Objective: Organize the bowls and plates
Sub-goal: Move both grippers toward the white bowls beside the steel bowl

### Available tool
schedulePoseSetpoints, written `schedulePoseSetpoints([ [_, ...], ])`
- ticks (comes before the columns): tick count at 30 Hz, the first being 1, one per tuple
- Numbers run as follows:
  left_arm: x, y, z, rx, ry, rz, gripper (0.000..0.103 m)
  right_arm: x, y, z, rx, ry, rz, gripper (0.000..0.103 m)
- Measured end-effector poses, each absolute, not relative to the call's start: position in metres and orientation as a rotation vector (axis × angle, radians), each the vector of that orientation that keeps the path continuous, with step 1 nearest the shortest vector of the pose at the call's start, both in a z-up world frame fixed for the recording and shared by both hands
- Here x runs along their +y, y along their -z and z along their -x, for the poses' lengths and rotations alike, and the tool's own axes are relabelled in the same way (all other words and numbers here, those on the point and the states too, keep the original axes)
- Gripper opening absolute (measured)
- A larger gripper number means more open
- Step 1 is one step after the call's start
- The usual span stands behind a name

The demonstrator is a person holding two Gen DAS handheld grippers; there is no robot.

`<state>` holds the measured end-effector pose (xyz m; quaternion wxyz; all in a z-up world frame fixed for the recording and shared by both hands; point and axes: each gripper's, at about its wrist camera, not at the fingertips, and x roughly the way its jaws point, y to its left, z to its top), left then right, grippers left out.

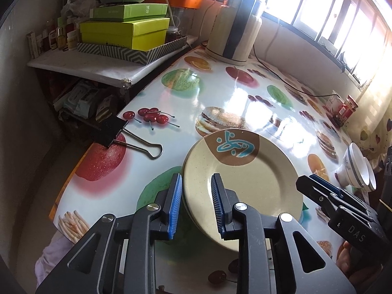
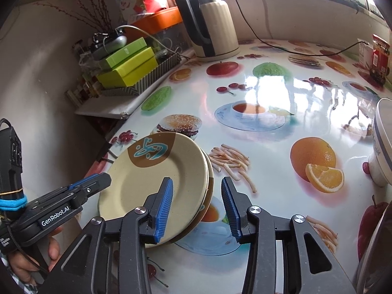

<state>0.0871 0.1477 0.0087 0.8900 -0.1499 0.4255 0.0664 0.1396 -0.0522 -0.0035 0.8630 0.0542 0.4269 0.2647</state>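
Note:
A stack of beige plates [image 1: 245,186] with a brown patch and a teal mark lies on the fruit-print table; it also shows in the right wrist view [image 2: 156,171]. My left gripper [image 1: 197,203] is open, its jaws either side of the stack's left rim. My right gripper [image 2: 197,208] is open, its jaws either side of the stack's right rim, and appears in the left wrist view [image 1: 318,186]. White bowls [image 1: 360,171] with a grey band lie stacked on their side at the right; one shows in the right wrist view [image 2: 382,147].
A kettle [image 1: 235,29] with its cable stands at the back of the table [image 1: 240,93]. Green boxes [image 1: 125,31] sit on a side shelf at left. A binder clip [image 1: 127,134] lies near the left edge. Red jars [image 1: 343,107] stand at right.

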Motion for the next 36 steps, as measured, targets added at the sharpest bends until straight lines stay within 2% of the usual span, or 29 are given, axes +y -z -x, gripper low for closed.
schedulePoseSetpoints([
  [2,0.145,-0.014,-0.087,0.877,-0.140,0.305,0.043,-0.055,0.001,-0.138,0.889,-0.552,-0.113,0.044],
  [3,0.143,-0.017,-0.087,0.868,-0.142,0.292,0.043,-0.056,-0.001,-0.137,0.886,-0.549,-0.112,0.045],
  [9,0.125,-0.032,-0.086,0.834,-0.138,0.225,0.043,-0.067,-0.013,-0.130,0.851,-0.516,-0.099,0.047],
  [25,0.060,-0.049,-0.097,0.808,-0.016,0.098,0.043,-0.121,-0.038,-0.108,0.781,-0.387,-0.085,0.066],
  [36,0.014,-0.059,-0.112,0.801,0.086,0.044,0.043,-0.167,-0.049,-0.102,0.755,-0.295,-0.126,0.067],
])
